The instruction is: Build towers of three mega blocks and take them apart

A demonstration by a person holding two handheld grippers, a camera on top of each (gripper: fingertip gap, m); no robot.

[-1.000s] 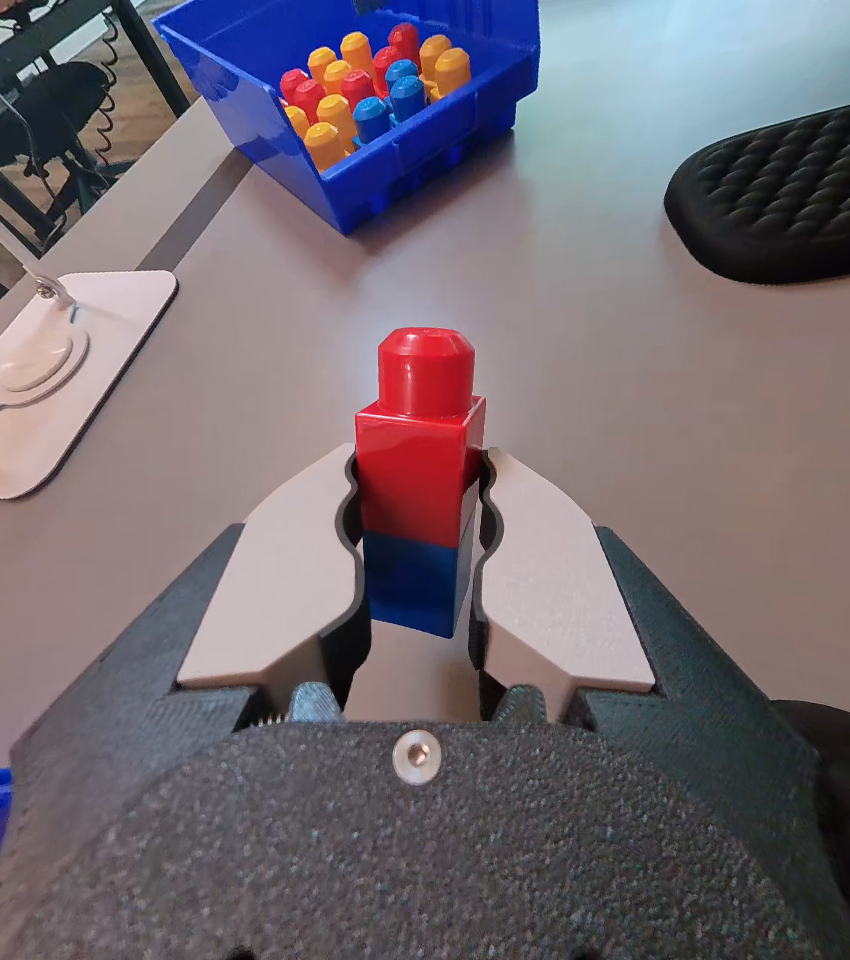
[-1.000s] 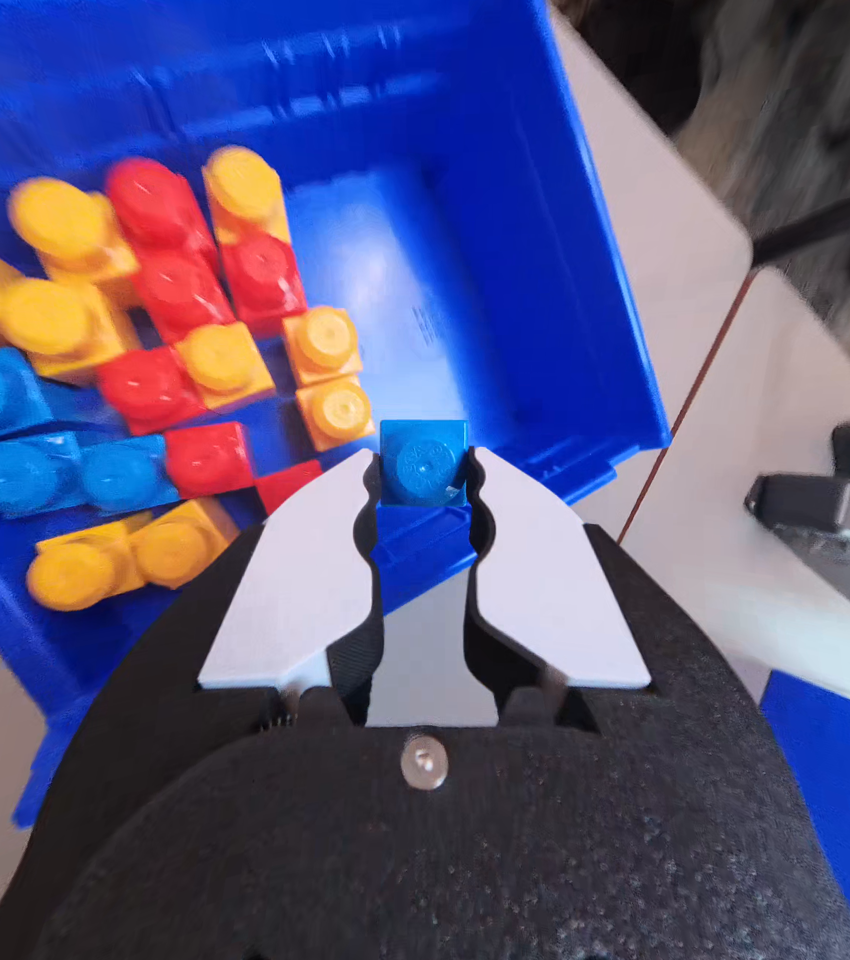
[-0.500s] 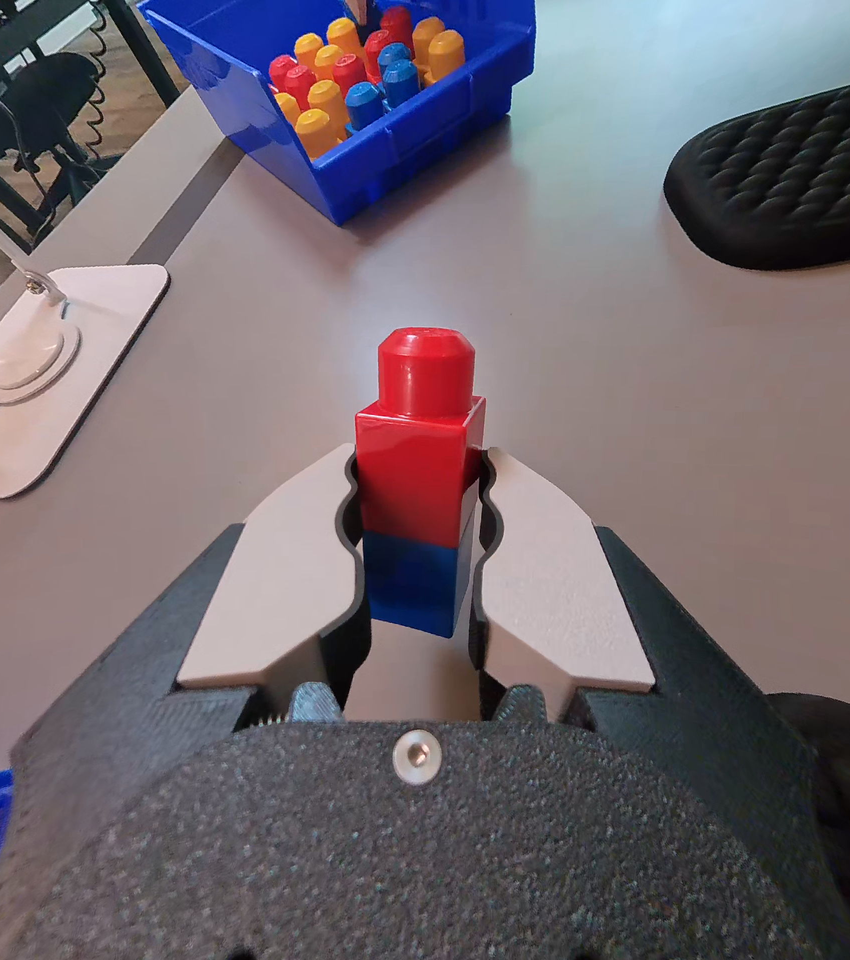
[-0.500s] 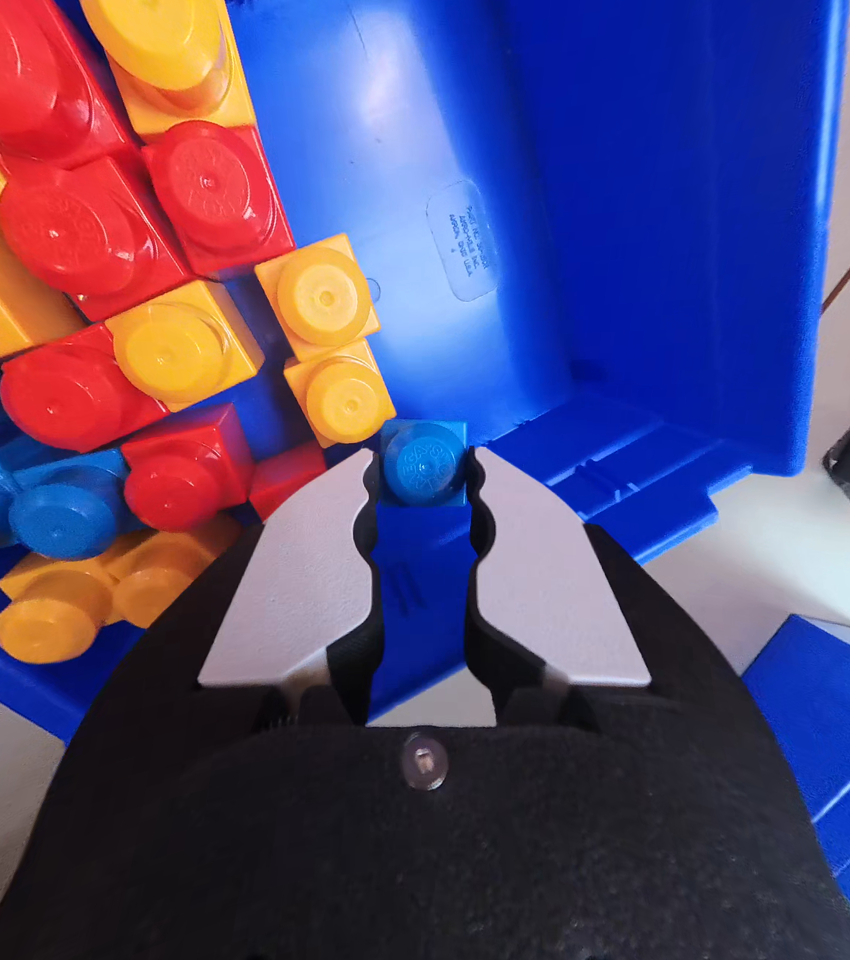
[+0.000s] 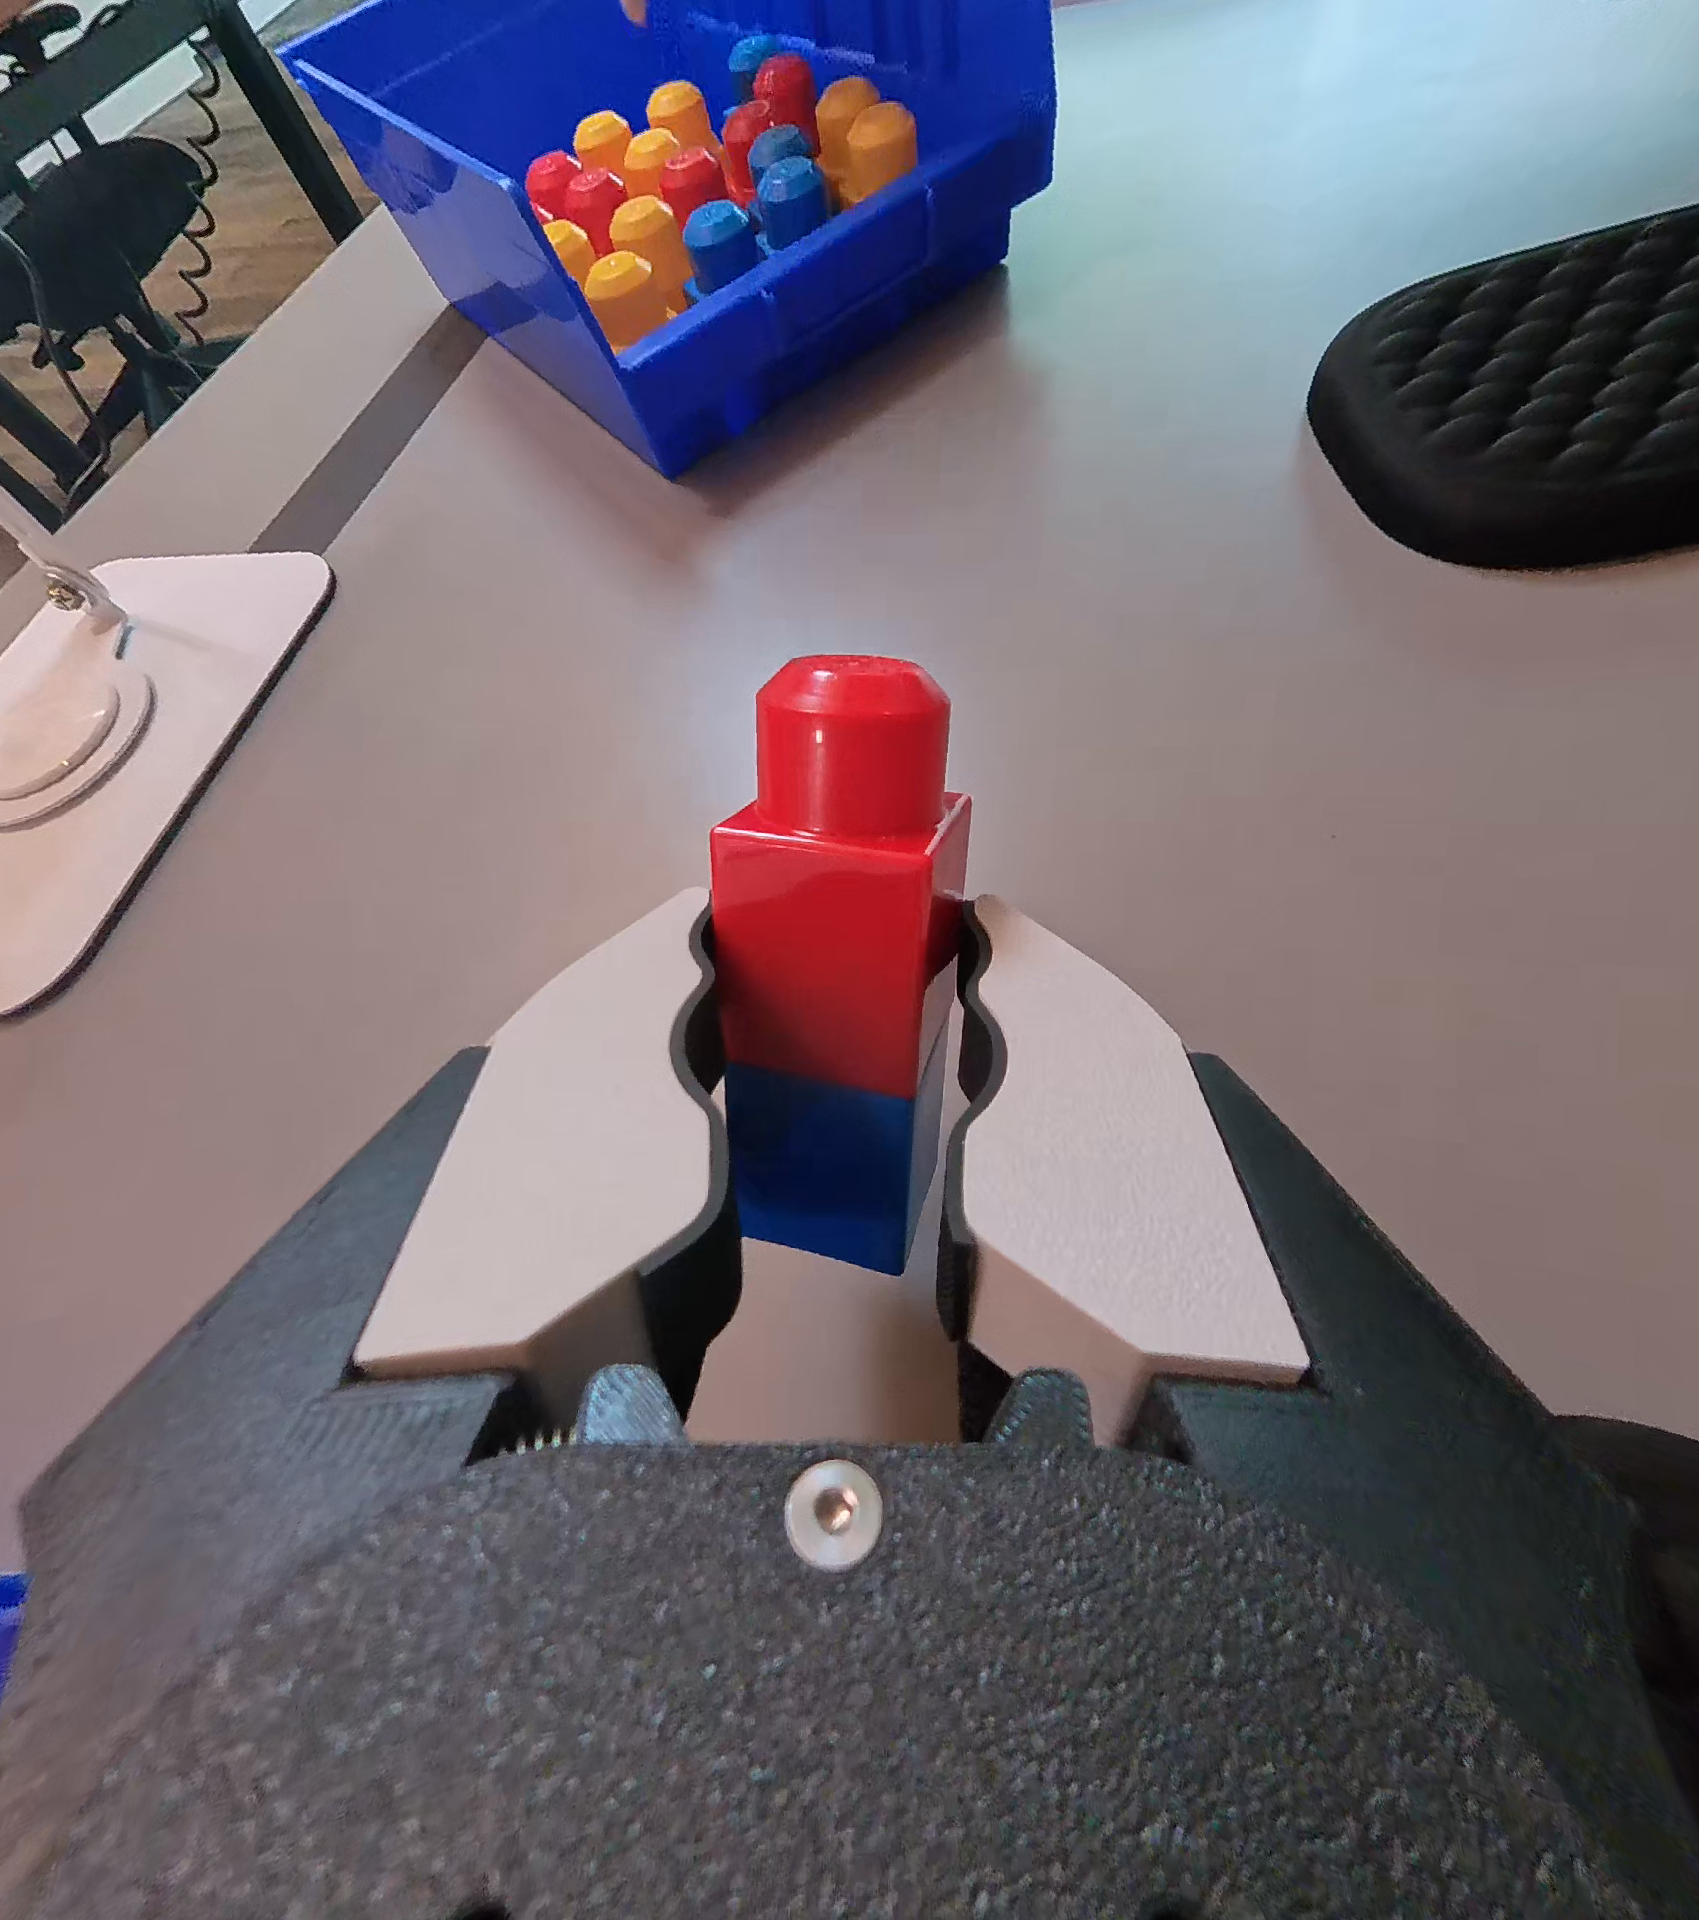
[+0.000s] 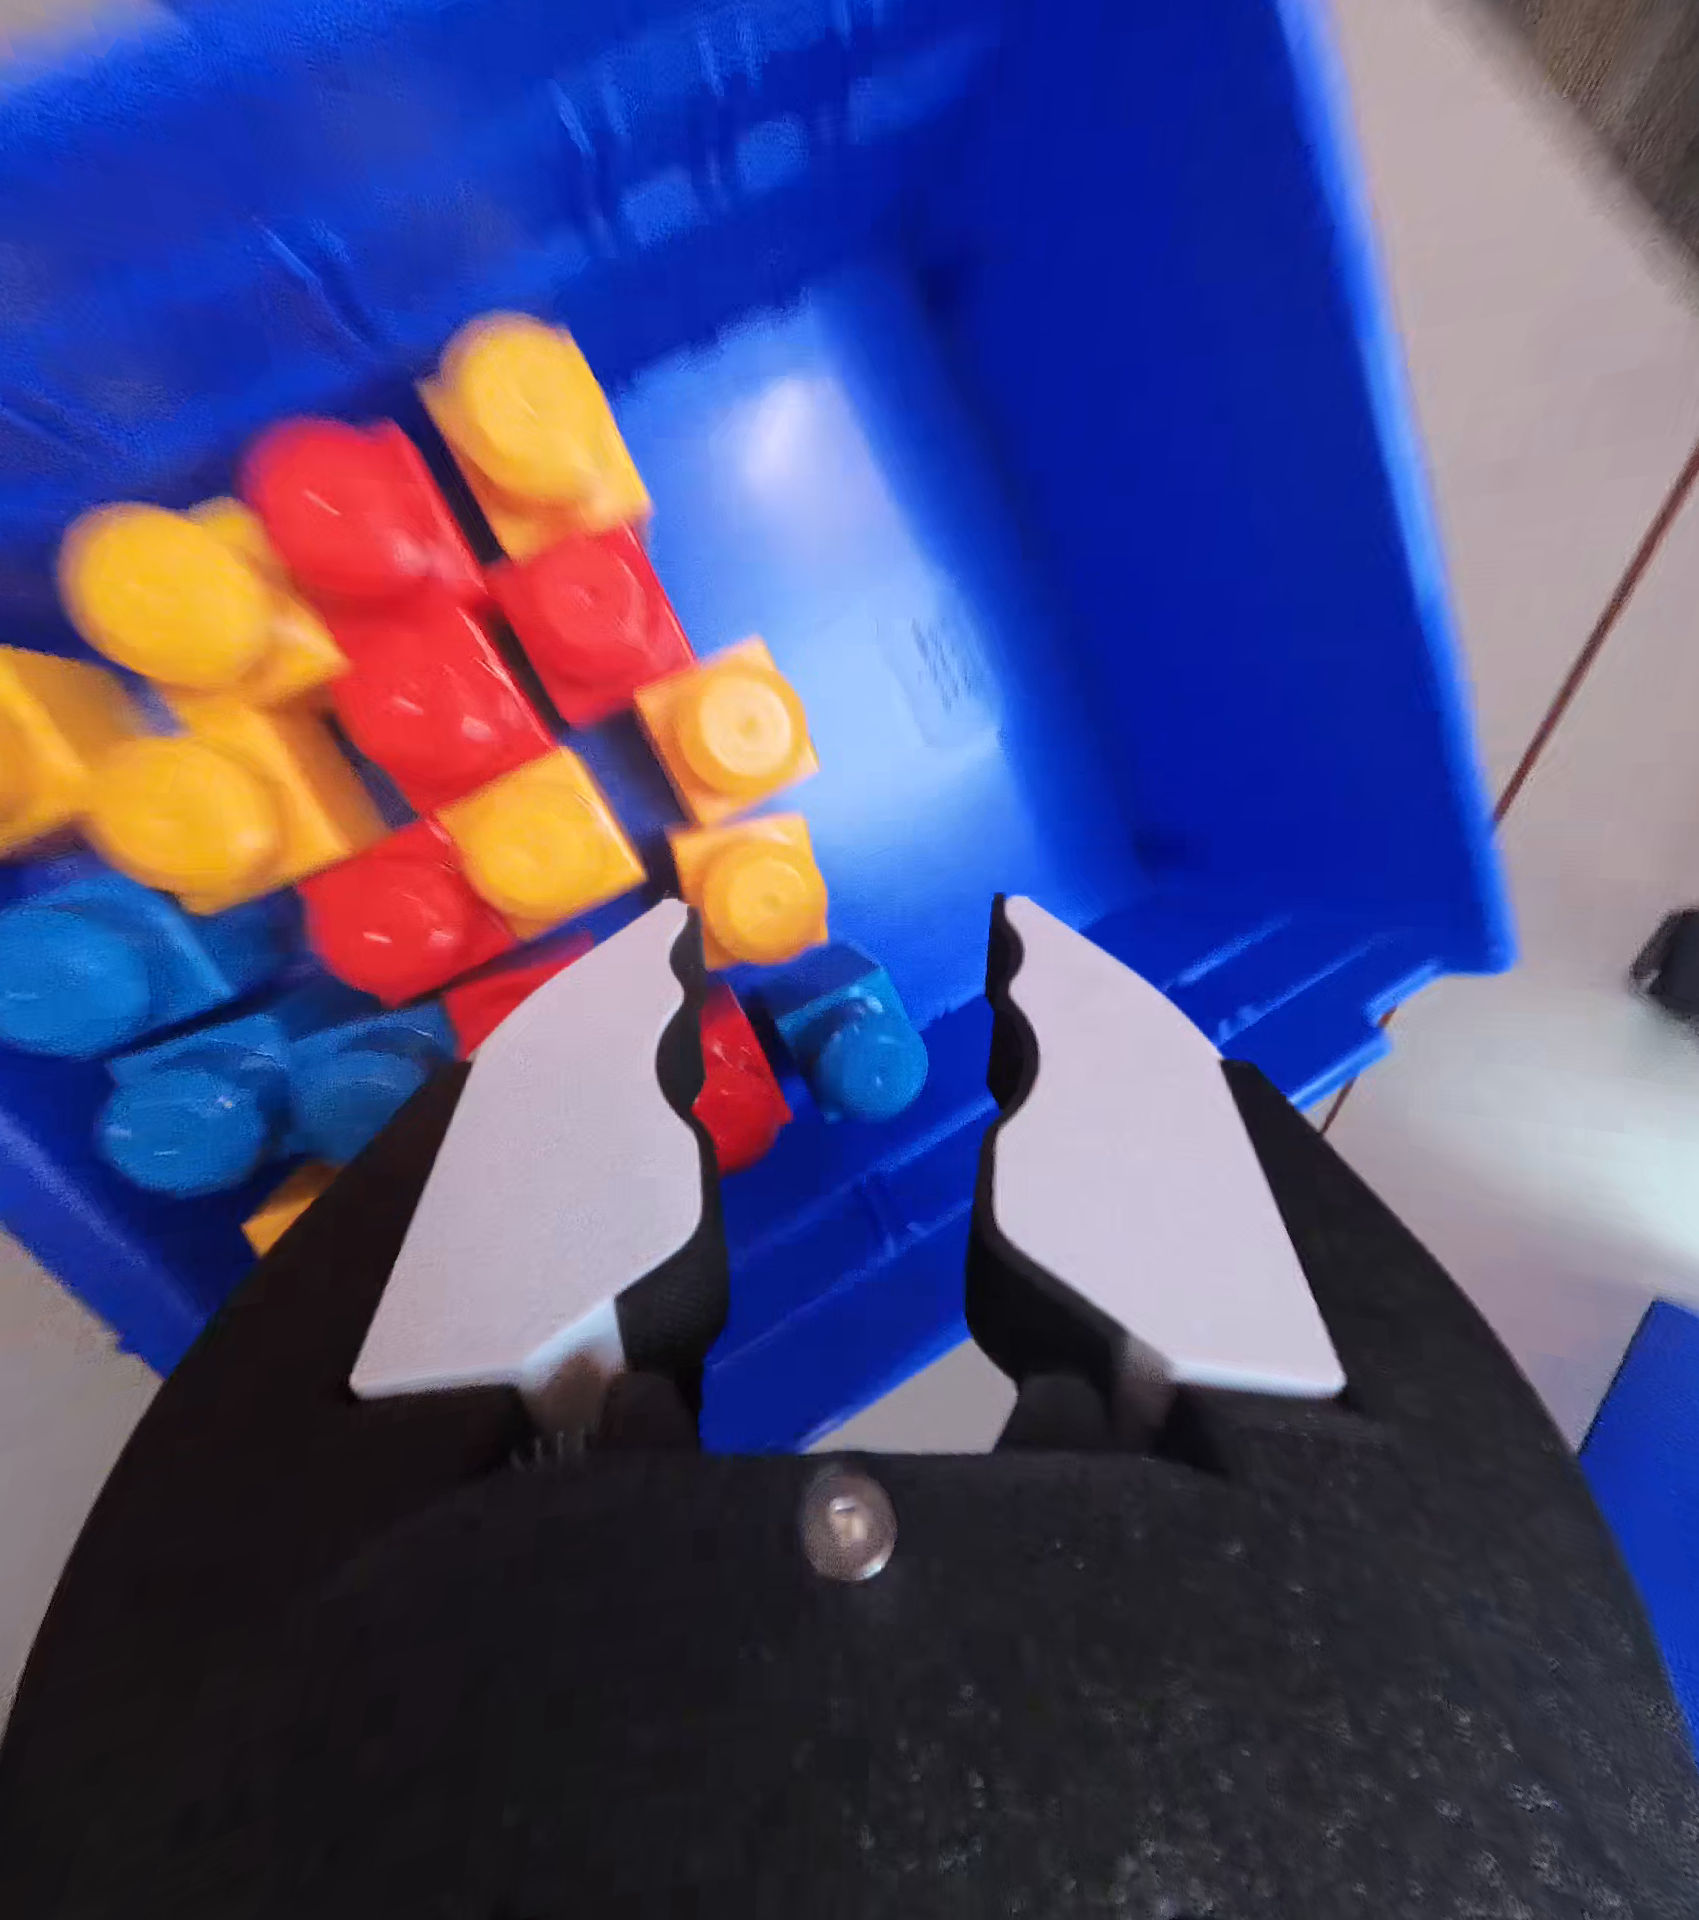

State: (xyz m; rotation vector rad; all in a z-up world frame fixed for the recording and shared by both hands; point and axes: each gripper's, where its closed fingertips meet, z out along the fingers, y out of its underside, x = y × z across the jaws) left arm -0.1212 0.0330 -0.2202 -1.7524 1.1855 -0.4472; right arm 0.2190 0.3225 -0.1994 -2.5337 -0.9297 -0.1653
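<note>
The grey matte table top [image 5: 1188,727] is seen as the work surface, with wide bare room ahead of the stack and on both sides. At its far side a blue plastic open-front bin [image 5: 824,343] is placed near the table's left edge; yellow, red and blue single-stud blocks [image 5: 710,187] are kept in it, studs up, so they can be taken from above. A black quilted pad [image 5: 1593,384] lies far right, well apart from the bin; a white flat stand base [image 5: 86,769] sits at the left edge.

The left gripper [image 5: 840,1039] is closed on a two-block stack: a glossy red plastic block [image 5: 829,935] pressed onto a dark blue plastic block [image 5: 819,1174], held upright with the red stud free. It is judged to be held so that a block can be taken off or added from above.

The right gripper [image 6: 840,997] is held over the bin [image 6: 1188,520] with jaws apart and nothing between them. A light blue block [image 6: 850,1029] lies tipped on the bin floor just beyond the fingertips, beside a red block [image 6: 736,1081] and near the bin's front lip. The view is blurred.
</note>
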